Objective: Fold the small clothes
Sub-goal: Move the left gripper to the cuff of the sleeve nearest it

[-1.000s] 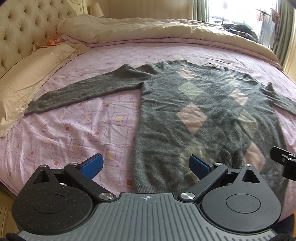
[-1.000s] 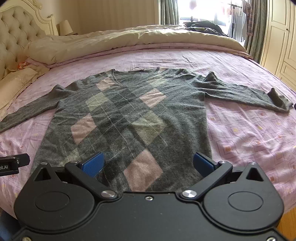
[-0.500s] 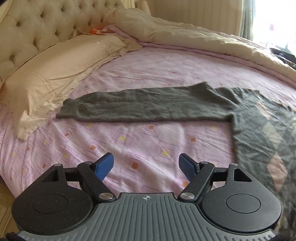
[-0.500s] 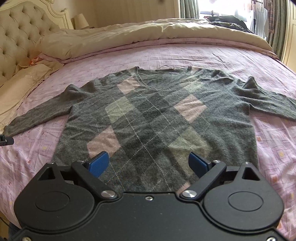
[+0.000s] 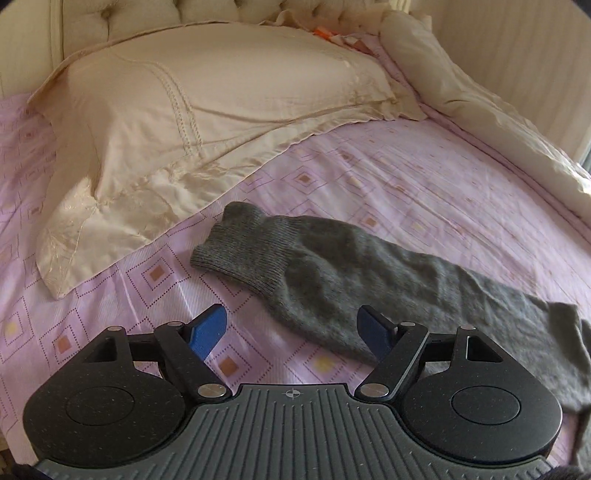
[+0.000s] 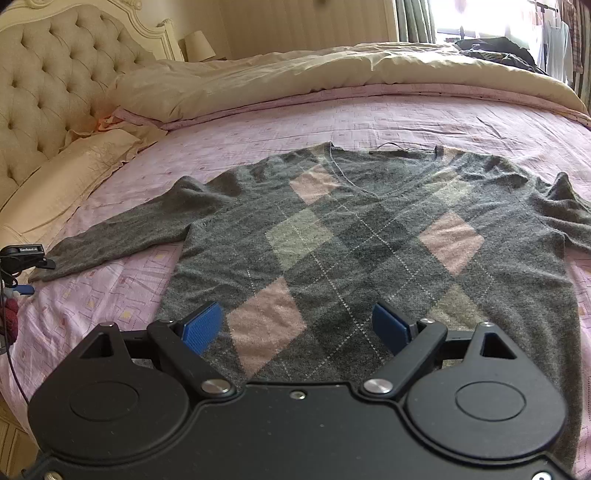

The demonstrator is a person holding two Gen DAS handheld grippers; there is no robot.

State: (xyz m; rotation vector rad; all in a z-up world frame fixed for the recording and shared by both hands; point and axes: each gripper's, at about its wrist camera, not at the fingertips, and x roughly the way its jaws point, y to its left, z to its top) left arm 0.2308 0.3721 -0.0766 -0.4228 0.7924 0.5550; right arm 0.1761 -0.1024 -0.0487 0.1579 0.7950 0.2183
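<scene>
Grey sweater (image 6: 369, 258) flat, both grippers spread

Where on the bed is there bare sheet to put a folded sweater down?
Bare pink sheet runs between the sweater neckline and the rolled duvet. A smaller patch lies between the sleeve cuff and the pillow. The middle is crowded: the spread sweater covers it.

Soft daylight; window (image 6: 461, 22) glare; fisheye-bent edges.
</scene>
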